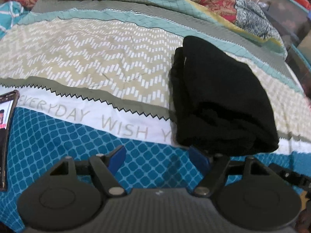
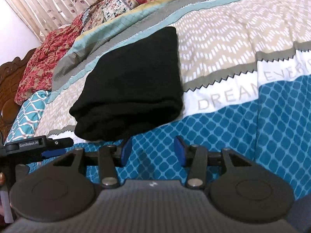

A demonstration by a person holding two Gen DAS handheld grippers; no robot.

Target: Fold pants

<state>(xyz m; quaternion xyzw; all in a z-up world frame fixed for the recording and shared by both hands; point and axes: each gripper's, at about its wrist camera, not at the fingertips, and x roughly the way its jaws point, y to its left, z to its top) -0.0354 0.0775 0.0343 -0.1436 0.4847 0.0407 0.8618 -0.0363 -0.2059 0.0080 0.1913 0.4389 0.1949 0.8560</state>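
The black pants (image 1: 219, 97) lie folded into a thick compact bundle on the patterned bedspread (image 1: 87, 58). In the right wrist view the pants (image 2: 134, 81) sit just ahead and left of the fingers. My left gripper (image 1: 158, 158) is open and empty, with its right blue pad close to the bundle's near edge. My right gripper (image 2: 152, 152) is open and empty, just short of the bundle's near edge. The left gripper (image 2: 38, 147) also shows at the left edge of the right wrist view.
A phone (image 1: 5, 136) lies on the bedspread at the left. A red floral quilt (image 2: 48, 58) is heaped at the head of the bed by a wooden headboard (image 2: 7, 89). Curtains (image 2: 48, 3) hang behind.
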